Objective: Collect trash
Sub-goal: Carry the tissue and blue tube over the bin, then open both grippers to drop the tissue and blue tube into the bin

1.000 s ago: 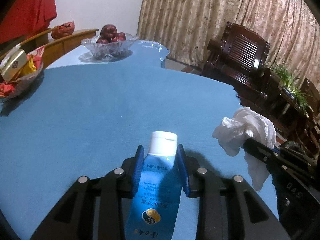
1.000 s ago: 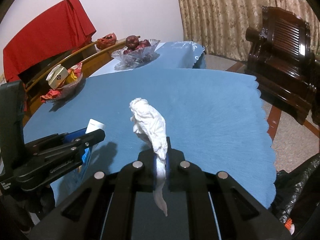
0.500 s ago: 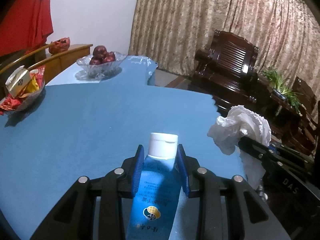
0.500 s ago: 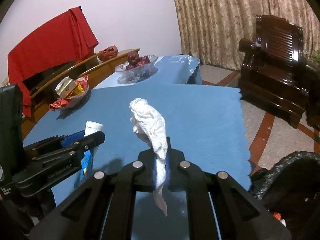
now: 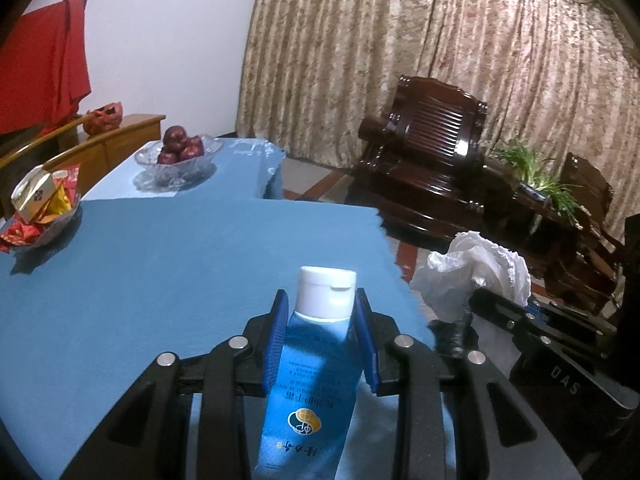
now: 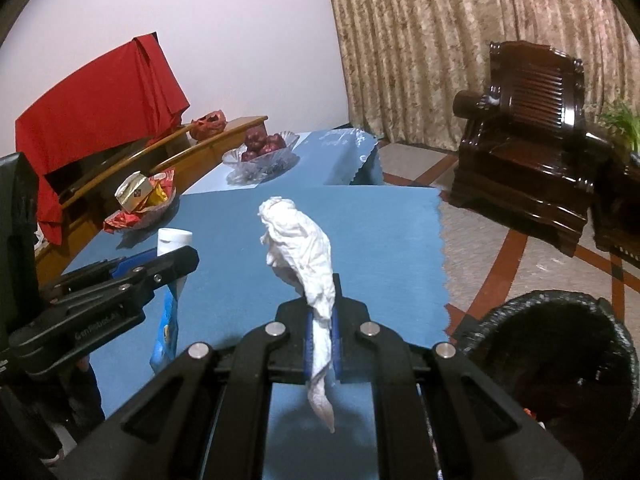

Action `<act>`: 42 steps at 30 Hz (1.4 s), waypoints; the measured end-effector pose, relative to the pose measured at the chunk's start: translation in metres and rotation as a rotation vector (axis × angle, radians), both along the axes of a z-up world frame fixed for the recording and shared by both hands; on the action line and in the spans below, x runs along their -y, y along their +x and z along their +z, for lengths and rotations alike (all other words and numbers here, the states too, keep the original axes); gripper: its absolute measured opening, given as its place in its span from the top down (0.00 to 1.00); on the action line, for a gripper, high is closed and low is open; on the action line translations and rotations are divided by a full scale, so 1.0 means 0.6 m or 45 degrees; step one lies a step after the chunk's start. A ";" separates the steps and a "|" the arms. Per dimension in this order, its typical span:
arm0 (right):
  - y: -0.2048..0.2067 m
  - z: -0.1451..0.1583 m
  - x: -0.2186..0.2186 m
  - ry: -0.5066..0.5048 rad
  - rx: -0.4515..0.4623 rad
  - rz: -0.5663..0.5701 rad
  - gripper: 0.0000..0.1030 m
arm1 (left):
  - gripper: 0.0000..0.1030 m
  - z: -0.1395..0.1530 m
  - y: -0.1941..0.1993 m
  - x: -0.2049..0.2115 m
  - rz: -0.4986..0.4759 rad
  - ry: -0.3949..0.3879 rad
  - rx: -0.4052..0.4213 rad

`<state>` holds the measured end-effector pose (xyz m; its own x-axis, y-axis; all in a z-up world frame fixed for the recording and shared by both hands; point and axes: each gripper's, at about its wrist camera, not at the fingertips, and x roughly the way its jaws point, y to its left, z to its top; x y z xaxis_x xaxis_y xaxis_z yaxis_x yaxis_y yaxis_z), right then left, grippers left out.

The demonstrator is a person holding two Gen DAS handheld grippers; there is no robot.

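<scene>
My left gripper (image 5: pixel 322 312) is shut on a blue tube with a white cap (image 5: pixel 316 364), held above the blue table (image 5: pixel 160 264). It also shows in the right wrist view (image 6: pixel 168 276) at the left. My right gripper (image 6: pixel 322 312) is shut on a crumpled white tissue (image 6: pixel 300 248), held above the table's right edge. The tissue also shows in the left wrist view (image 5: pixel 476 272) at the right. A bin lined with a black bag (image 6: pixel 560 360) stands on the floor at the lower right of the right wrist view.
A glass bowl of red fruit (image 5: pixel 178 158) and a dish of red and gold packets (image 5: pixel 40 212) sit at the far side of the table. Dark wooden armchairs (image 6: pixel 528 136) and a potted plant (image 5: pixel 536 176) stand by the curtain.
Both grippers have lifted and swung right with their loads. The table has dropped lower in view and the black-bagged bin has come into the right wrist view.
</scene>
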<state>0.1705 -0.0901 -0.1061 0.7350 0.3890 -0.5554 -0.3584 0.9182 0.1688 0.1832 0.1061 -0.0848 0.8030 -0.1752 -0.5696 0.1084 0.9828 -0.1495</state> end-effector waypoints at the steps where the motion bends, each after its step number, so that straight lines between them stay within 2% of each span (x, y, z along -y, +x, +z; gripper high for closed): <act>1: -0.008 0.005 0.008 -0.002 0.009 -0.006 0.94 | 0.68 0.004 -0.003 0.008 -0.010 -0.003 0.006; 13: -0.081 0.030 0.132 -0.014 0.052 -0.149 0.94 | 0.68 0.031 -0.030 0.125 -0.174 -0.019 0.044; 26: -0.123 0.019 0.285 -0.052 0.038 -0.378 0.94 | 0.69 0.015 -0.015 0.291 -0.438 -0.048 0.028; 36: -0.117 -0.027 0.380 -0.072 -0.026 -0.523 0.94 | 0.69 -0.020 0.022 0.403 -0.576 -0.027 0.009; 42: -0.101 -0.060 0.414 -0.078 -0.072 -0.566 0.94 | 0.69 -0.048 0.048 0.448 -0.611 -0.026 -0.012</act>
<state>0.1099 -0.3387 -0.1424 0.7911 0.0076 -0.6117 0.0812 0.9898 0.1173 0.2120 -0.1627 -0.1135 0.6235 -0.5359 -0.5693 0.5474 0.8191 -0.1717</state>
